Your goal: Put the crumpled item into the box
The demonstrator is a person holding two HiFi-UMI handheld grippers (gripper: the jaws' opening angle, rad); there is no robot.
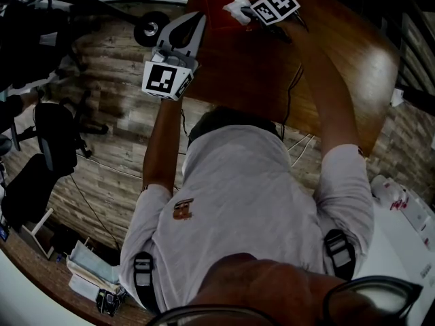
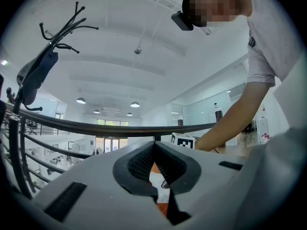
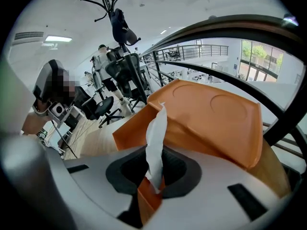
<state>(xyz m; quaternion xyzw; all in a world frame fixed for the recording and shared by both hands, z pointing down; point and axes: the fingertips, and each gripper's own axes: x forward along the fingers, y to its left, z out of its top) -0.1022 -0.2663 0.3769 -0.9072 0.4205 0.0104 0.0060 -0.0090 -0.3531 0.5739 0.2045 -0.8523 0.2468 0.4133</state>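
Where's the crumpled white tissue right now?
Head view, top centre: the crumpled white paper tissue is pinched between the jaws of the right gripper, right beside the orange box on the brown wooden table.

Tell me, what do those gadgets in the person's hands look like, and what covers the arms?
The left hand-held gripper and right hand-held gripper are both pale grey plastic shells with dark ribbed pads forming a V. Each carries a white cube printed with black square markers. The person wears a light short-sleeved T-shirt.
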